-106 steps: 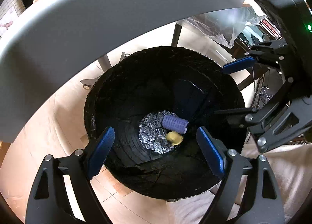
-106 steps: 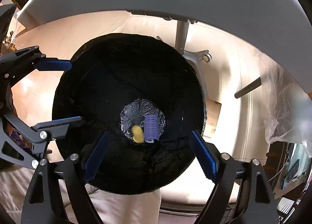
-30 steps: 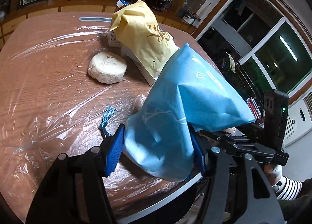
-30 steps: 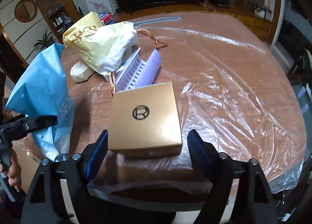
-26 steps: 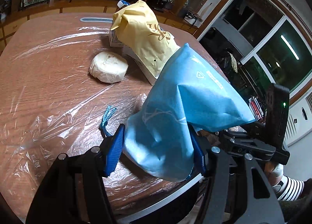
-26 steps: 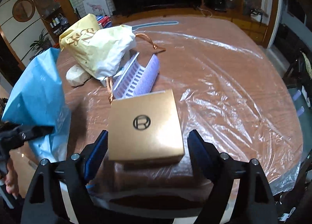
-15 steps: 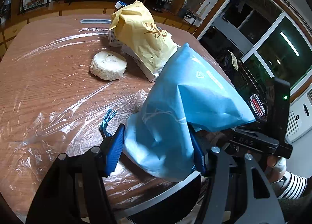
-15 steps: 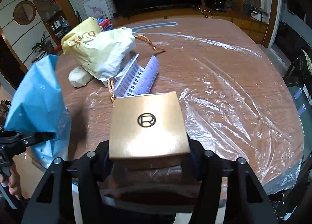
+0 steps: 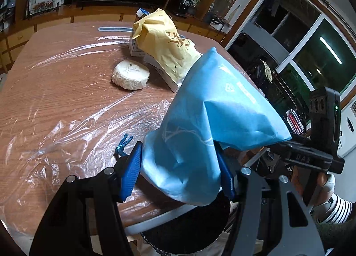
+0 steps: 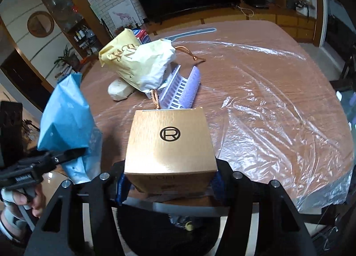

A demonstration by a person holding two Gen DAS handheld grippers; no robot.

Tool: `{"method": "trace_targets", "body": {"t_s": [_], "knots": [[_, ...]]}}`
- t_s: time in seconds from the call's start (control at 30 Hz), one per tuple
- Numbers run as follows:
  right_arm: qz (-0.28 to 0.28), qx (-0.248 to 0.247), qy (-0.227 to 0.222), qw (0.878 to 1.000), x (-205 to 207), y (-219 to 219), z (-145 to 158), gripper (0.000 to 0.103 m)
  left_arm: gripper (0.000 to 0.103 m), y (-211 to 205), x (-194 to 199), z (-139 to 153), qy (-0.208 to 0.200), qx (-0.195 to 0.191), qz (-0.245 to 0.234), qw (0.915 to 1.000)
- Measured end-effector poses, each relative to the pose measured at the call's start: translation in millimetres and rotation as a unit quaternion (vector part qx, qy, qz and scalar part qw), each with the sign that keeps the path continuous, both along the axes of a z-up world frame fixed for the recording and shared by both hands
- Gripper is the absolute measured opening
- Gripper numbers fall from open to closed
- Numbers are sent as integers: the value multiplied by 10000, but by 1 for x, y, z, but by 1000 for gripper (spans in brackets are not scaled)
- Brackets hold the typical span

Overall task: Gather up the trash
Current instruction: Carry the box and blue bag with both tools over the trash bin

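Observation:
My left gripper [image 9: 178, 162] is shut on a crumpled light-blue bag [image 9: 211, 118], which stands up between the blue pads at the table's near edge. The same bag [image 10: 66, 118] shows at the left of the right wrist view. My right gripper [image 10: 169, 182] is shut on a gold cardboard box [image 10: 170, 142] with a circled R on top; both pads press its sides. A black-lined bin [image 10: 155, 233] sits below the table edge under both grippers, with a little trash at its bottom.
The round wooden table [image 9: 55, 78] is covered in loose clear film. On it lie a yellow paper bag [image 10: 133, 64], a white round puck [image 9: 131, 74], a purple-and-white ribbed pack [image 10: 182, 89] and a blue tassel [image 9: 123, 142]. A hand [image 10: 33, 202] grips the left tool.
The right gripper's jaws closed onto the gold box, and the box has tipped up slightly off the table. The left gripper keeps its grip on the blue bag and has barely shifted.

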State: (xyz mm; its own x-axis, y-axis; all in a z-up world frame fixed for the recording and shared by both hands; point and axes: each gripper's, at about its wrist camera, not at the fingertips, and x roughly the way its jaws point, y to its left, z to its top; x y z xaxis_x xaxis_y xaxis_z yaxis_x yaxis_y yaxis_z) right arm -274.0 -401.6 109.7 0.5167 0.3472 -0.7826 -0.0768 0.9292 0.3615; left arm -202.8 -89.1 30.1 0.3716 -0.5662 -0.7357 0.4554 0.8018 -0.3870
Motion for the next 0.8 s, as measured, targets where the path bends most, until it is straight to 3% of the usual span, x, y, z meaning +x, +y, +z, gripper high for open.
{"method": "trace_targets", "body": {"t_s": [0.33, 0.8], "knots": [[228, 114, -39, 9997, -27, 8, 15, 58, 62, 4, -22, 10, -148, 33, -141, 9998], [589, -183, -76, 9981, -67, 28, 22, 58, 62, 2, -60, 5, -168, 123, -594, 9980]]}}
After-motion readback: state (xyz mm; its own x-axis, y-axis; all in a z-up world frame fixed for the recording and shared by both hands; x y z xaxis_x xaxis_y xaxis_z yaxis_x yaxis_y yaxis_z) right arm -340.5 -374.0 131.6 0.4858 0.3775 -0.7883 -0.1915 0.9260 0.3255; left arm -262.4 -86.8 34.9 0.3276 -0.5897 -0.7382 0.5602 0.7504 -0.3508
